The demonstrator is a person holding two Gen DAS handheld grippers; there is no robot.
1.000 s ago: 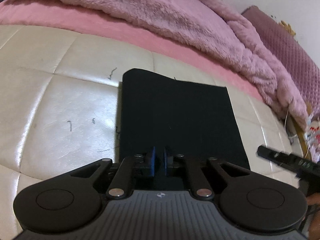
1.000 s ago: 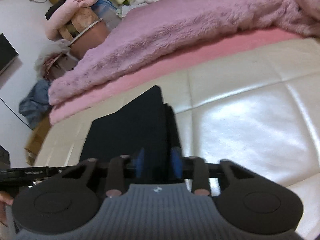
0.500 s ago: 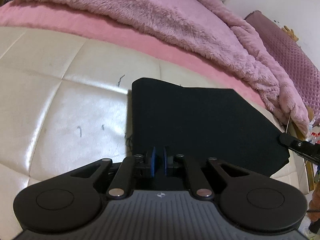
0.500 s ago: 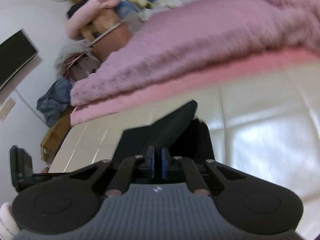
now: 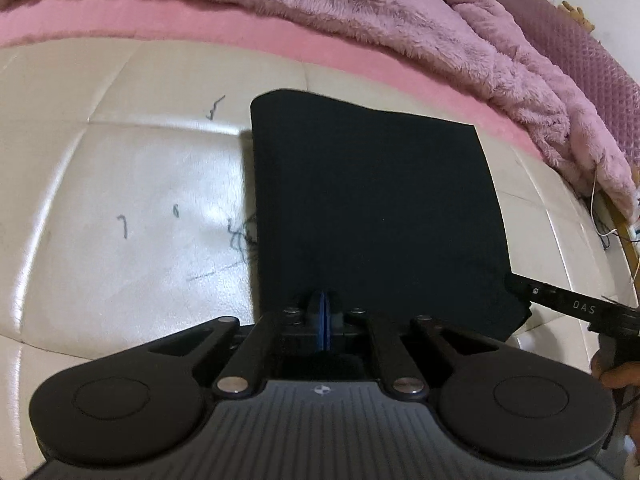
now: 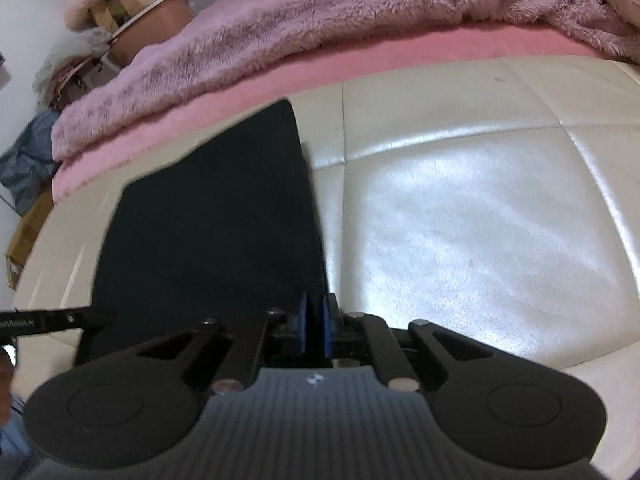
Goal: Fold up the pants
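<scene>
The black pants (image 5: 372,204) lie folded into a flat rectangle on the cream quilted surface (image 5: 120,184). My left gripper (image 5: 323,312) is shut on the near edge of the pants. In the right wrist view the pants (image 6: 216,216) fill the left centre. My right gripper (image 6: 314,320) is nearly shut on the near right corner of the pants, its blue pads a thin gap apart with black cloth between them. The right gripper's finger (image 5: 568,304) also shows at the right in the left wrist view.
A fluffy pink blanket (image 5: 360,12) and a pink sheet (image 5: 224,28) run along the far side. Ink marks (image 5: 236,236) dot the cream surface left of the pants. Clutter and a bundle of cloth (image 6: 28,160) sit past the left end.
The lifted right corner of the pants has come back down flat. The left pads have closed tight on the near edge. The right gripper has tilted down toward the surface.
</scene>
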